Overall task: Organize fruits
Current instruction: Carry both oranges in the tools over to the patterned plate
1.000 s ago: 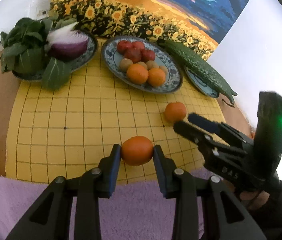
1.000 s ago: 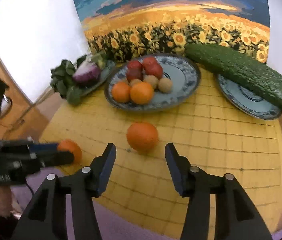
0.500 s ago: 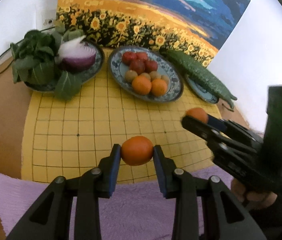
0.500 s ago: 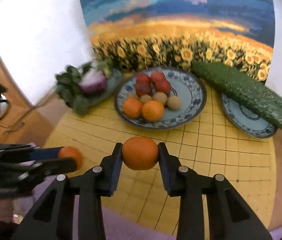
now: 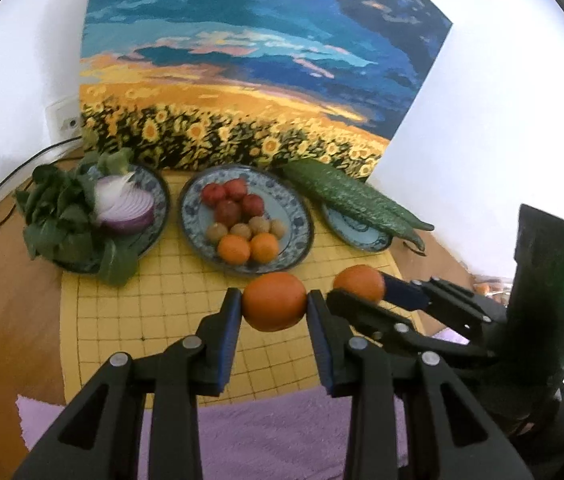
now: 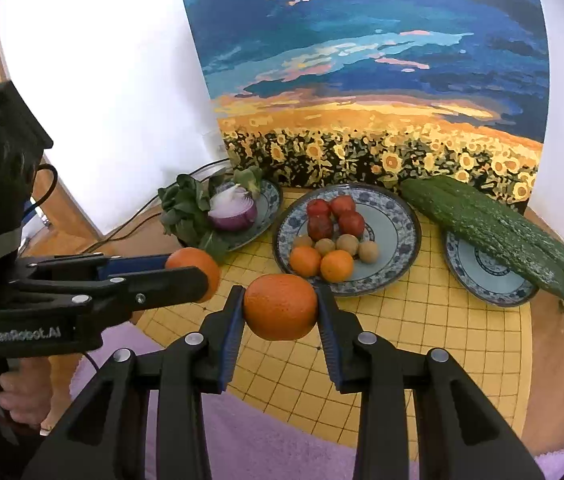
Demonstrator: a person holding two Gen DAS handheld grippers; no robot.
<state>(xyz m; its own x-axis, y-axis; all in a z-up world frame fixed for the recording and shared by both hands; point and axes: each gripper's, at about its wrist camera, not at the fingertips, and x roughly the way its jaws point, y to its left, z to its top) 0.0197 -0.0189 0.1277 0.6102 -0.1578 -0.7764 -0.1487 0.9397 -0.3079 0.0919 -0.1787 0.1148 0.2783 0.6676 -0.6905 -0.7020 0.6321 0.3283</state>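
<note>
My left gripper [image 5: 273, 312] is shut on an orange [image 5: 274, 301] and holds it in the air above the yellow grid mat [image 5: 121, 320]. My right gripper [image 6: 279, 312] is shut on a second orange [image 6: 280, 306], also lifted. Each gripper shows in the other's view: the right gripper's orange [image 5: 358, 282] at right, the left gripper's orange [image 6: 193, 268] at left. The blue-patterned fruit plate [image 5: 294, 208] [image 6: 398, 220] behind holds two oranges, red fruits and small brown fruits.
A plate with greens and a cut red onion [image 5: 123, 212] stands at the back left. A long cucumber [image 6: 490, 224] lies on a small plate [image 6: 482, 276] at the back right. A sunflower painting [image 6: 382, 80] leans on the wall. A purple towel [image 5: 282, 440] covers the near edge.
The right gripper closed on the orange on the mat and lifted it. Both grippers rose with their oranges and drew closer together, facing the fruit plate.
</note>
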